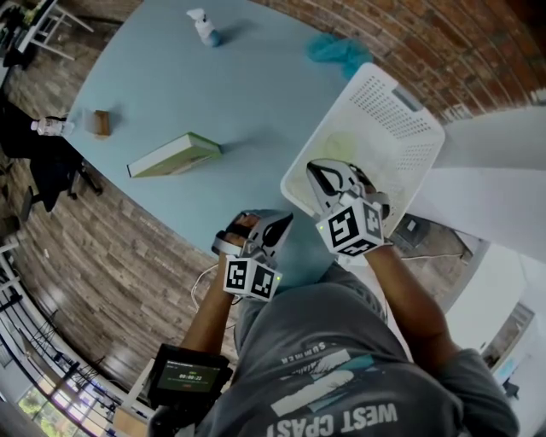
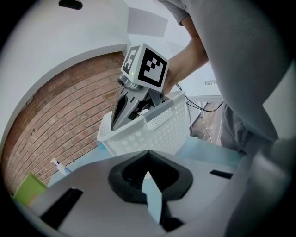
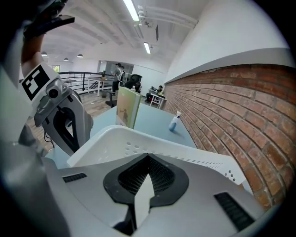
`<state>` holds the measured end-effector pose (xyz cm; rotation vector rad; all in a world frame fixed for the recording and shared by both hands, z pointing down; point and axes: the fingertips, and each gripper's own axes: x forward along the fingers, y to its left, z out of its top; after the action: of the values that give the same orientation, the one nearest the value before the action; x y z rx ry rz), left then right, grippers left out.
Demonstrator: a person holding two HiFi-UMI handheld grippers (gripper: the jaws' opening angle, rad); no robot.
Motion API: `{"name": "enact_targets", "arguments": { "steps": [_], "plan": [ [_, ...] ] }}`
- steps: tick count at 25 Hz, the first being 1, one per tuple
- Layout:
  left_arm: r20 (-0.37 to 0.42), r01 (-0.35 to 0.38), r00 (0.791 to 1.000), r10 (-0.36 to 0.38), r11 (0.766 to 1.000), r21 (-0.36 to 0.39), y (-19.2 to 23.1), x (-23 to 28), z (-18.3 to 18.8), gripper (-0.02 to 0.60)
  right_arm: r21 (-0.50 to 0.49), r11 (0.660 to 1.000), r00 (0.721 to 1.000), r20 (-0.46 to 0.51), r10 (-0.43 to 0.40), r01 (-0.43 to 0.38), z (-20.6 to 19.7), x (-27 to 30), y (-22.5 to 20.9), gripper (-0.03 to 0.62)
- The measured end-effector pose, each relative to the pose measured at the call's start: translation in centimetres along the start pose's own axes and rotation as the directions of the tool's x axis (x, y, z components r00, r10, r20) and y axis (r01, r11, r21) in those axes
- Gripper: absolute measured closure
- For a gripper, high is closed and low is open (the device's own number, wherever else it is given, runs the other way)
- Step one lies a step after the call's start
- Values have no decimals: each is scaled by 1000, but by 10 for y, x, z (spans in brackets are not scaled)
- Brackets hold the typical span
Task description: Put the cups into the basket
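**Fig. Both grippers closed beside the basket's near end**

Seen from my head, the white perforated basket (image 1: pixel 409 136) stands open side up at the right edge of the pale blue table (image 1: pixel 213 102). Its long axis runs on a slant, from the short end nearest me away and to the right, towards the brick wall (image 3: pixel 240 92). What lies on its floor I cannot make out (only a pale yellowish tint shows there).

My right gripper (image 3: pixel 148 156) is over that near short end. In the left gripper view its fingers pass down behind the rim, into the basket. Its own view shows the two jaws brought together at the tips with nothing between them, and the basket's white rim just beyond.

My left gripper (image 2: pixel 148 156) hangs over the table's near edge, to the left of the basket and apart from it. It points at the basket's short end wall with the handle slot. Its jaws likewise meet at the tips and hold nothing. Bare table shows through the gap below them.

Farther out on the table are a green book (image 1: pixel 175 155), whose long axis points roughly at the basket, a spray bottle (image 1: pixel 203 26) and a small brown block (image 1: pixel 102 122). A teal cloth (image 1: pixel 339 49) lies just beyond the basket's far end.
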<state>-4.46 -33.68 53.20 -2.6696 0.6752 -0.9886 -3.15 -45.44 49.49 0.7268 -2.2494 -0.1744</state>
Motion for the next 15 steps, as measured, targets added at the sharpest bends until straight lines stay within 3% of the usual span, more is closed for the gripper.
{"name": "enact_targets", "arguments": {
  "steps": [15],
  "plan": [
    [-1,-29,1000,29,1000,8,22,-5,-5,584,-15,1000,1000,11,-1,2,9,2,0,580]
  ]
}}
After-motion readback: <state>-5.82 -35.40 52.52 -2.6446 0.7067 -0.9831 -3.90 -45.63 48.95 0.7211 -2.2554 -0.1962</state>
